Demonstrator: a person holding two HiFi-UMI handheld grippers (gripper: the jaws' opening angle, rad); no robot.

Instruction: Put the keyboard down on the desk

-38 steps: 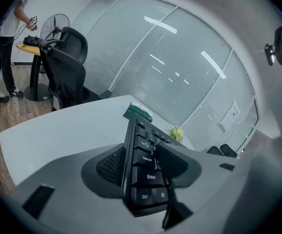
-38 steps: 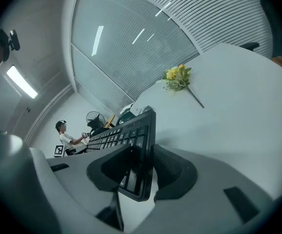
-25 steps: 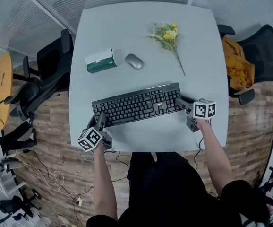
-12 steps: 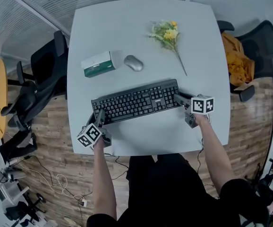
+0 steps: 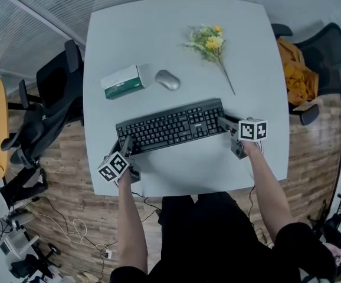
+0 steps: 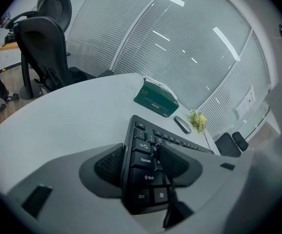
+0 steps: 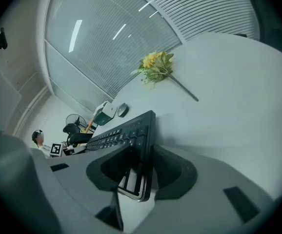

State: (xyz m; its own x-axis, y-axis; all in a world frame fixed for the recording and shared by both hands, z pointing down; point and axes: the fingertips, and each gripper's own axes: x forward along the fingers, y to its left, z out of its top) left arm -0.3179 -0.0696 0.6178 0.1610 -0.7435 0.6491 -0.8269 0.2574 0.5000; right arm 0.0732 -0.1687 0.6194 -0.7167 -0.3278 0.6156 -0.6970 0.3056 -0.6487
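A black keyboard (image 5: pixel 170 126) spans the near half of the pale grey desk (image 5: pixel 176 46), slanting slightly up to the right. My left gripper (image 5: pixel 125 144) is shut on its left end, the jaws pinching the keyboard (image 6: pixel 148 172) by the Shift and Caps Lock keys. At the other end my right gripper (image 5: pixel 222 122) is shut on the keyboard (image 7: pixel 131 145), which stands tilted on edge between the pads. Whether it touches the desk I cannot tell.
Behind the keyboard lie a green and white box (image 5: pixel 123 81), a grey mouse (image 5: pixel 168 79) and a bunch of yellow flowers (image 5: pixel 210 43). Black office chairs (image 5: pixel 46 108) stand left of the desk, and one with an orange cloth (image 5: pixel 299 78) stands to the right.
The keyboard and both grippers have drifted slightly up in the head view, away from the desk's near edge. Both grips are unchanged.
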